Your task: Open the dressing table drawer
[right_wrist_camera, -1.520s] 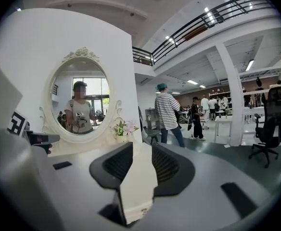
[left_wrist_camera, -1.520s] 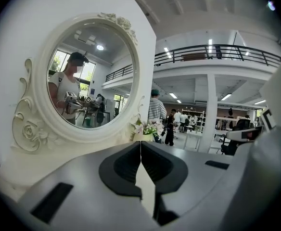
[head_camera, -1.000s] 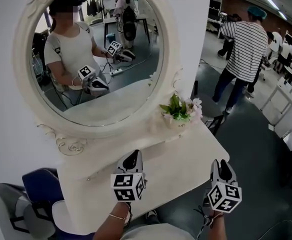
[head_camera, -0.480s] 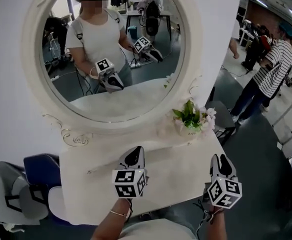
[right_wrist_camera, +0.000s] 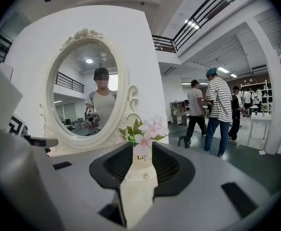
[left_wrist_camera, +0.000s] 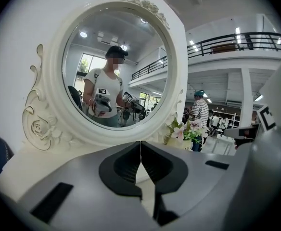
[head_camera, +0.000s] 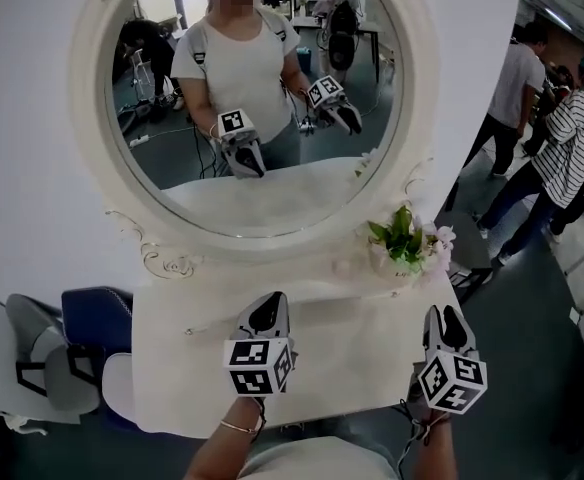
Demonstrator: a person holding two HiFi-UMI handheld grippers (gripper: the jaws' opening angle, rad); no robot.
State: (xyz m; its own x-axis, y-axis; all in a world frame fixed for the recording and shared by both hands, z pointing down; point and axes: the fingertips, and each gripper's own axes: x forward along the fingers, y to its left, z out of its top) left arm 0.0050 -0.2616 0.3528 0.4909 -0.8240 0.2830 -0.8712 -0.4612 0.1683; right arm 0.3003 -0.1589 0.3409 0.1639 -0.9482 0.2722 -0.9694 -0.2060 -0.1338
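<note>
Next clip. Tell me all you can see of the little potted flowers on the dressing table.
The potted flowers stand upright at the back right corner of the white tabletop, close beside the lower right of the oval mirror frame. Pale pink blossoms and green leaves rise from a small cream pot bearing dark lettering, too small to read whole. The pot rests on the tabletop; whether the leaves brush the frame I cannot tell.

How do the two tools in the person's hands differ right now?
The left gripper has its jaws pressed together; the right gripper has them apart. The left gripper faces the mirror, the right gripper the flower pot. The left is above the table top, the right near its right front corner. Both hold nothing and carry a marker cube.
</note>
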